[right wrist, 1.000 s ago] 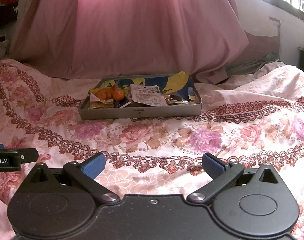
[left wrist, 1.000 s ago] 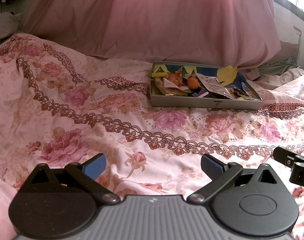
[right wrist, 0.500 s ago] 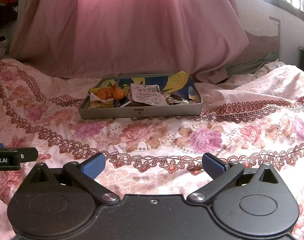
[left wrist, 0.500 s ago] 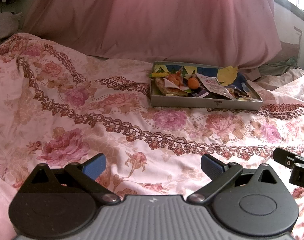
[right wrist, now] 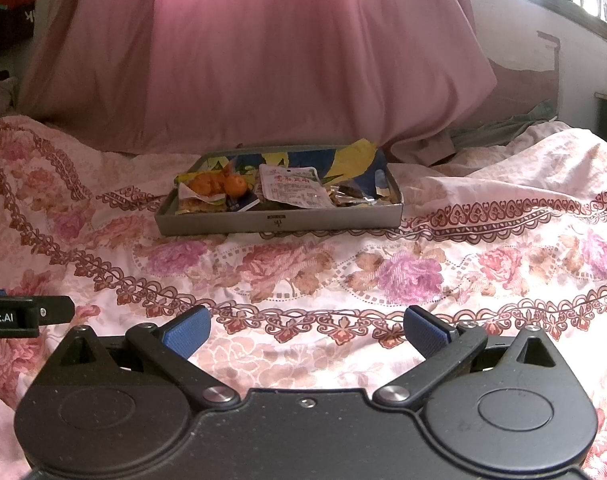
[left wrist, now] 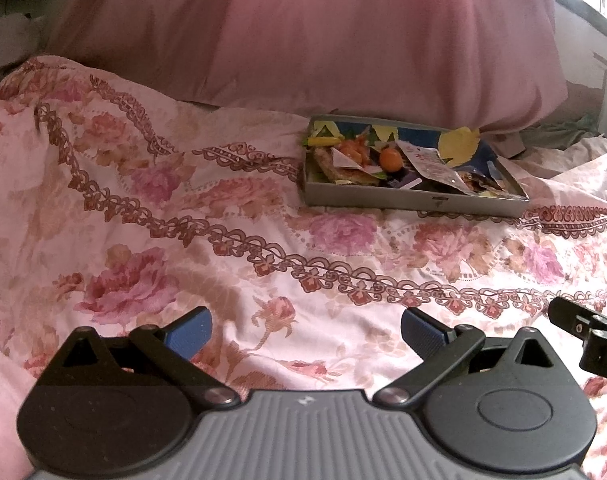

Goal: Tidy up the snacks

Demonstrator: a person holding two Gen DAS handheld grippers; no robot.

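Closest to me, I am holding the left tongs (left wrist: pixel 305 330) wide apart with nothing between the blue pads, hovering low over the floral bedspread (left wrist: pixel 231 240). The right tongs (right wrist: pixel 306 330) are likewise gaping wide and gripping nothing, just beside the left pair; each one is poking into the edge of the other's view. Between both pairs of tongs and the snacks I am seeing only bare, rumpled bedspread, with nothing blocking the way. Farther out, well apart from both tongs, a shallow grey tray (right wrist: pixel 279 222) is sitting on the bed. Inside it I am making out small oranges (right wrist: pixel 236 185) toward its left end, resting by a wrapped flat snack (right wrist: pixel 199 203), a white printed packet (right wrist: pixel 293 190) lying tilted across the middle, and crinkled wrappers (right wrist: pixel 353 198) toward the right, too jumbled to sort out. A yellow piece (left wrist: pixel 459 146) is sticking up over the far rim. Behind the tray a pink drape (right wrist: pixel 263 52) is hanging down onto the bed.
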